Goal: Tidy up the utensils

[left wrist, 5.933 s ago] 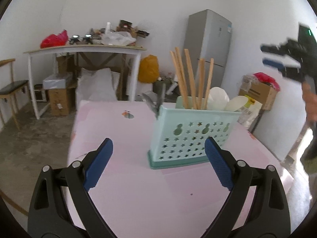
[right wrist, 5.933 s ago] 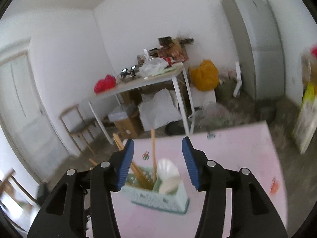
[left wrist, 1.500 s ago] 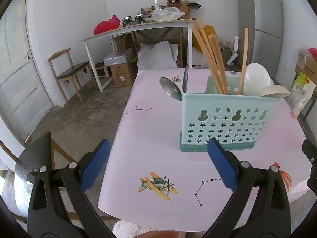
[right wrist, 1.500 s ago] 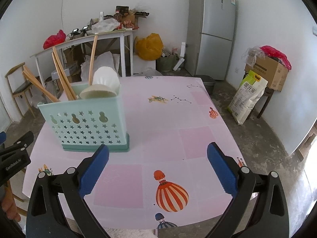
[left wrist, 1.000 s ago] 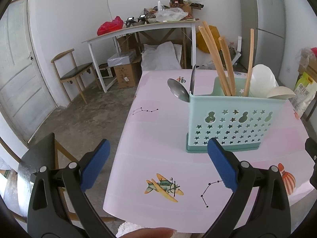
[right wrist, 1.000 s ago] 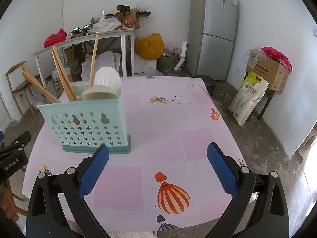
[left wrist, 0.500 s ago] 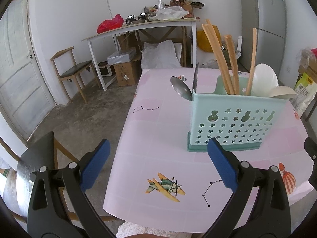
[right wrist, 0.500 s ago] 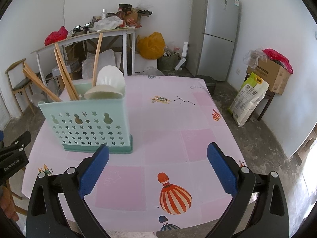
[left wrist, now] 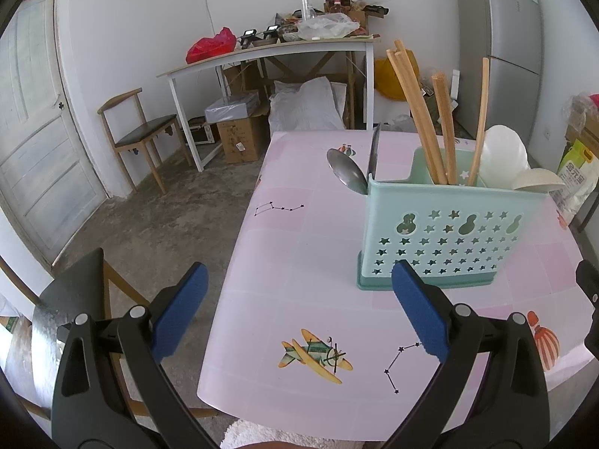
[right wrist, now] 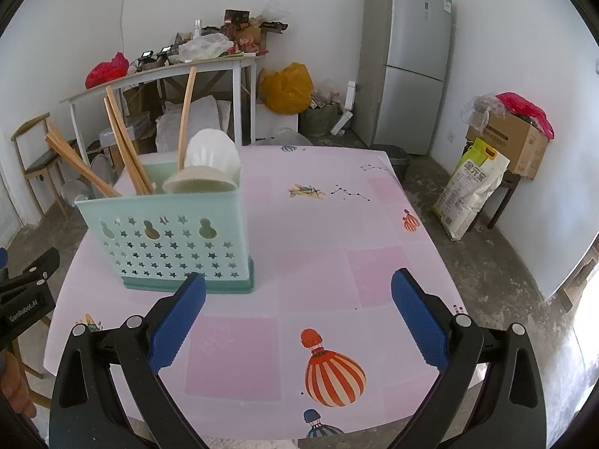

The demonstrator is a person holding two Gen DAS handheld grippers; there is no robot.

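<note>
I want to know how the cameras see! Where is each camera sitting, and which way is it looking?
Left wrist view: sits on the left gripper, looking along its open blue fingers over the table's near left corner at the utensil caddy, door and chair beyond.
Right wrist view: sits on the right gripper, open too, facing the table's middle and the fridge; a hand shows bottom left.
Both share the caddy, the table and the cluttered white desk.

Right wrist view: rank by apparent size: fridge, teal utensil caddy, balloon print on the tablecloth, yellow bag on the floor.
1. Teal utensil caddy, though it is nearest the camera
2. Fridge, close behind and far farther away, so really bigger
3. Balloon print and yellow bag look about alike; not ranked.
</note>
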